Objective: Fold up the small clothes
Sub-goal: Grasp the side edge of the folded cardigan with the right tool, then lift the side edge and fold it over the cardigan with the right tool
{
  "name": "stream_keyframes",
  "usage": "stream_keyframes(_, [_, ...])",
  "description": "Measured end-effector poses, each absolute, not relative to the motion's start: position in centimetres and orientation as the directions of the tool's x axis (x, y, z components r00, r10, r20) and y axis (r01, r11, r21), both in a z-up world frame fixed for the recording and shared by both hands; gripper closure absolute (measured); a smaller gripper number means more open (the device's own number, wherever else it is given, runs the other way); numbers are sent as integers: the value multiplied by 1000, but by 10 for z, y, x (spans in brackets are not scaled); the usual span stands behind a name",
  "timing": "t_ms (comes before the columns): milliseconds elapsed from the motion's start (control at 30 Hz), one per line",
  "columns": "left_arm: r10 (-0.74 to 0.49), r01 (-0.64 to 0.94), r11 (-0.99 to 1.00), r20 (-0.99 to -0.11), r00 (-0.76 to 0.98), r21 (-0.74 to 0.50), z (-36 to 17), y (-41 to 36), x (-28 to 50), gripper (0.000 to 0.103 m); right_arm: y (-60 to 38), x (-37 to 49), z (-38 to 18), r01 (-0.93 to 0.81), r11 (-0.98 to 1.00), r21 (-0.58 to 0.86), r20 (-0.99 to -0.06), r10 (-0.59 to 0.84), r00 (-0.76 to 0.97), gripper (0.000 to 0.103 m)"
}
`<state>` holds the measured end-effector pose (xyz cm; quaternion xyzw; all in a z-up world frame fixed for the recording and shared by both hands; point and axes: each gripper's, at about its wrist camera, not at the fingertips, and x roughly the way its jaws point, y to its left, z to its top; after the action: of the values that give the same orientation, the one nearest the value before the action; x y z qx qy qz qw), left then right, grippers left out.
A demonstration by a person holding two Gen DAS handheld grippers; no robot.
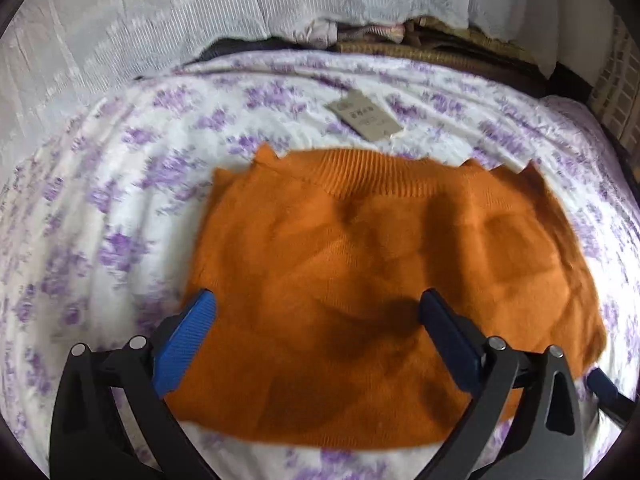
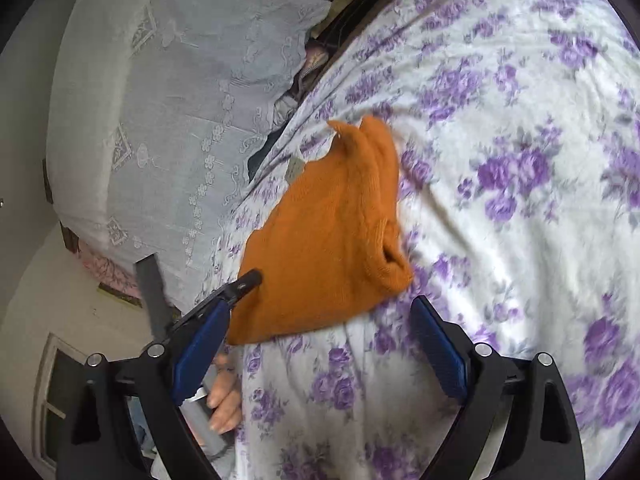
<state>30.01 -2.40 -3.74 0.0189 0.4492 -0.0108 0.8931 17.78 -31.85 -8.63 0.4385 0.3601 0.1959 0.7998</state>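
An orange knit sweater [image 1: 360,280] lies folded into a rough rectangle on the purple-flowered bed sheet [image 1: 100,208], ribbed collar at the far side. My left gripper [image 1: 316,316] hovers open over its near half, blue pads spread wide, nothing between them. In the right wrist view the same sweater [image 2: 320,232] is seen from its side, with a rolled cuff at the edge. My right gripper [image 2: 320,308] stands open just short of that edge, over the sheet [image 2: 500,160]. The left gripper [image 2: 244,284] shows beside the sweater, held by a hand [image 2: 224,396].
A grey paper tag [image 1: 364,118] lies on the sheet beyond the collar. White lace fabric [image 1: 140,20] hangs behind the bed, with a wicker piece [image 1: 432,52] and bunched clothes [image 1: 360,32] at the far edge. The right gripper's tip [image 1: 604,388] pokes in.
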Motion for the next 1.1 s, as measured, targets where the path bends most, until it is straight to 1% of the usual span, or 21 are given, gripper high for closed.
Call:
stream_keyframes(100, [20, 53, 996, -784, 620, 67, -47, -30, 300, 4, -310, 193, -87, 45, 540, 840, -434, 621, 653, 11])
stream_keyframes(167, [33, 52, 995, -775, 631, 85, -46, -33, 298, 4, -297, 209, -83, 85, 588, 804, -492, 579, 650, 9])
stream_keyframes(233, [31, 53, 995, -773, 634, 83, -47, -32, 297, 4, -288, 223, -82, 112, 613, 782, -523, 547, 654, 9])
stream_keyframes(300, [20, 54, 996, -773, 634, 70, -47, -30, 297, 4, -282, 236, -80, 138, 635, 760, -538, 496, 681, 9])
stream_keyframes(367, [17, 56, 996, -772, 635, 68, -47, -29, 296, 4, -279, 245, -78, 147, 658, 738, -535, 439, 721, 11])
stream_keyframes(400, [18, 57, 996, -771, 637, 70, -47, -29, 295, 4, -279, 246, -79, 147, 666, 731, -534, 423, 732, 16])
stream_keyframes(433, [21, 56, 996, -770, 638, 73, -47, -29, 295, 4, -280, 246, -80, 147, 685, 714, -533, 395, 749, 26])
stream_keyframes(467, [23, 56, 996, -769, 639, 76, -47, -30, 294, 4, -282, 245, -82, 145, 701, 698, -533, 373, 760, 31])
stream_keyframes(533, [21, 57, 996, -769, 639, 75, -47, -29, 294, 4, -293, 242, -89, 151, 693, 705, -525, 367, 768, 54])
stream_keyframes(633, [23, 57, 995, -768, 640, 77, -47, -30, 294, 4, -306, 243, -96, 151, 648, 746, -498, 392, 774, 65])
stream_keyframes(800, [33, 57, 994, -764, 644, 90, -47, -32, 293, 4, -304, 243, -96, 125, 668, 734, -491, 393, 778, 67])
stream_keyframes(933, [28, 57, 995, -761, 648, 86, -46, -30, 290, 4, -302, 244, -94, 106, 673, 732, -481, 400, 780, 73])
stream_keyframes(1100, [37, 58, 993, -753, 657, 100, -44, -30, 285, 4, -298, 245, -92, 100, 696, 711, -496, 395, 773, 74])
